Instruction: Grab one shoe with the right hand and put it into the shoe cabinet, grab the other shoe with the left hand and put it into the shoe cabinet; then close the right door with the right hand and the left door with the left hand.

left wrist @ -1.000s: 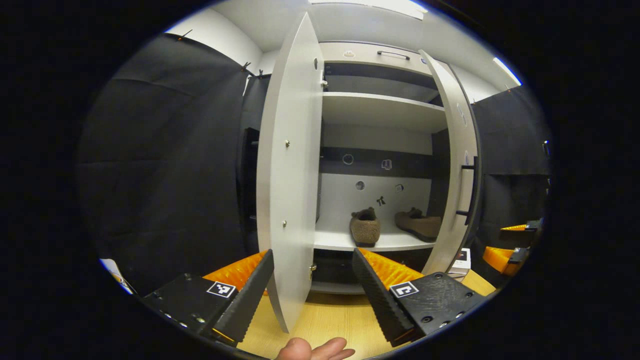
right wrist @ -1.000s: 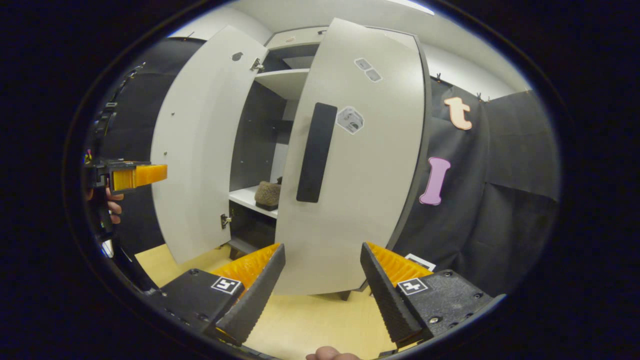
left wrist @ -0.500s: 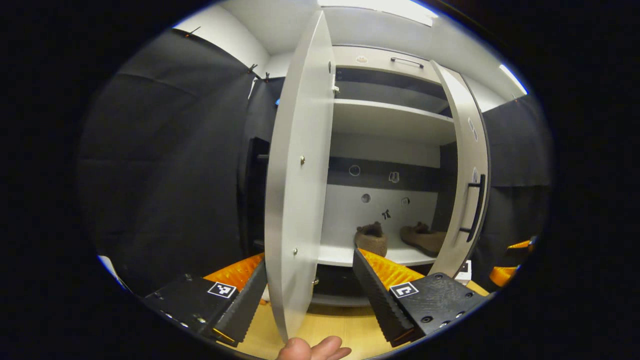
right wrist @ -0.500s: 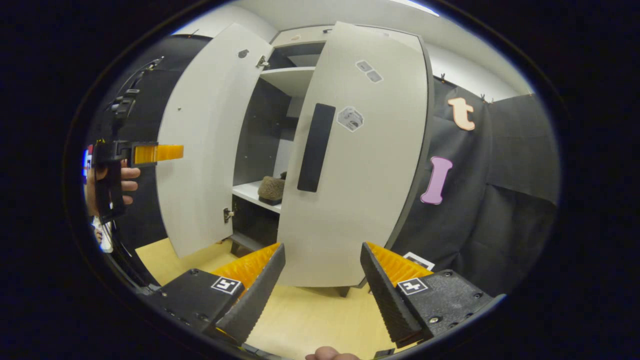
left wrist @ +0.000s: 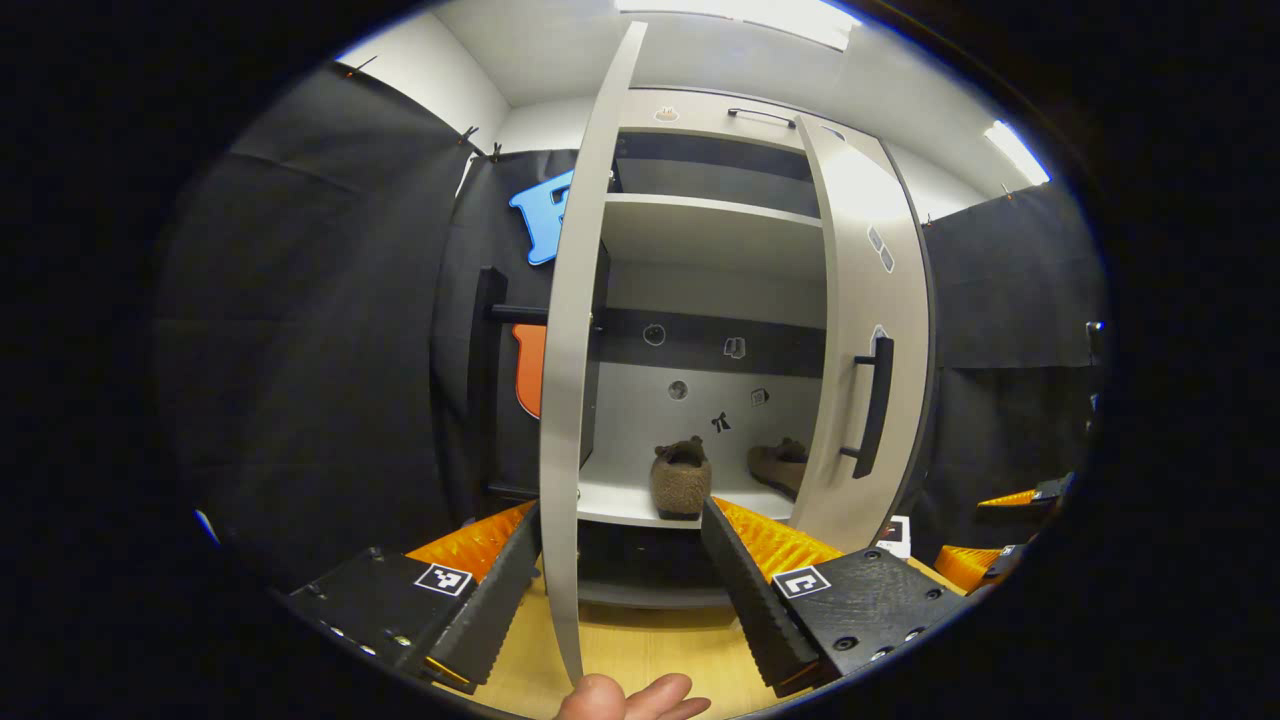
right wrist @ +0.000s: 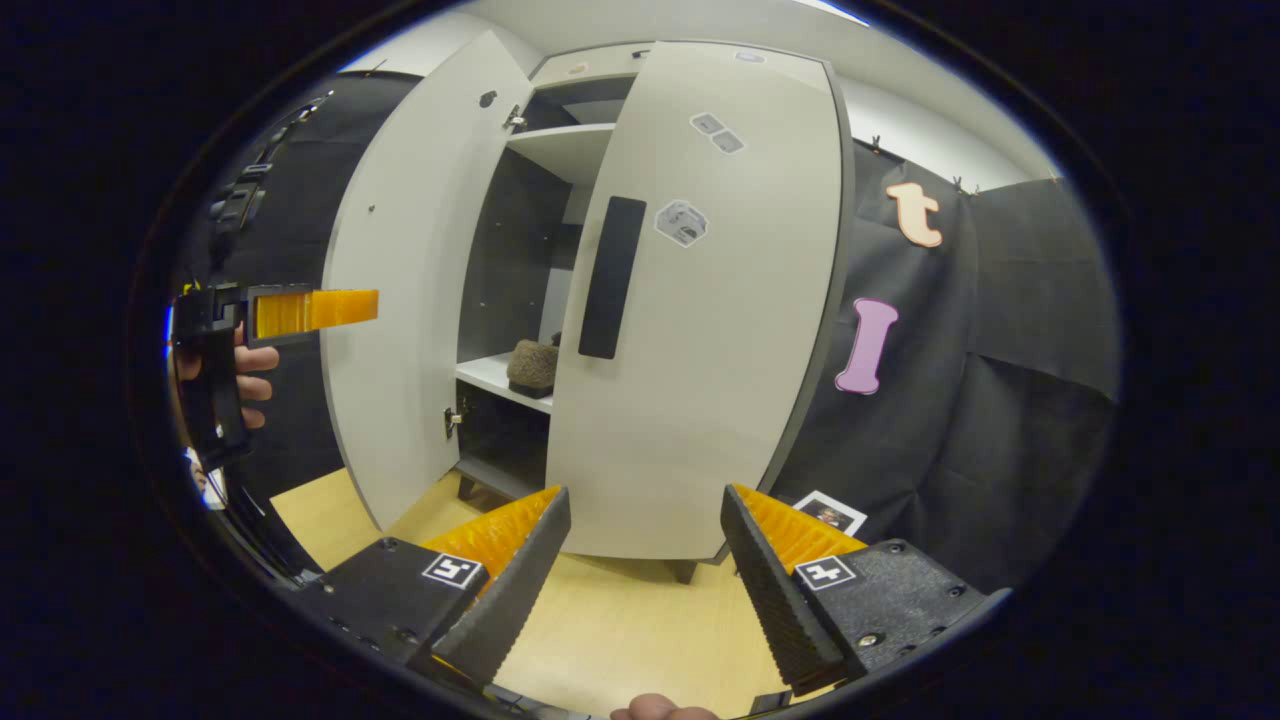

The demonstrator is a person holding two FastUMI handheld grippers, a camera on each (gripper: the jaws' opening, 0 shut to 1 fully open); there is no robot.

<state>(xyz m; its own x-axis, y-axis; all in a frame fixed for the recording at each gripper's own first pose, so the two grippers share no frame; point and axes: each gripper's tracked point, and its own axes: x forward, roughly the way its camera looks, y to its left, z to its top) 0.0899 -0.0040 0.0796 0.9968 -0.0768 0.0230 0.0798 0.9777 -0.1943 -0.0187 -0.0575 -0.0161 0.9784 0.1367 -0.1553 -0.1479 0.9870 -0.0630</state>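
Both grippers, right gripper (right wrist: 645, 560) and left gripper (left wrist: 620, 570), stand open and empty; with both shoes (left wrist: 681, 478) shelved, door-closing is in hand, requiring a push on the right door (right wrist: 700, 300) ahead.

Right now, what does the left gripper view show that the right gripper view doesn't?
Left gripper view alone: both shoes, one facing out and a second half behind the right door, plus the cabinet's back wall. Right gripper view alone: the left gripper in a hand by the left door. Both: the doors ajar and a shoe on the shelf.
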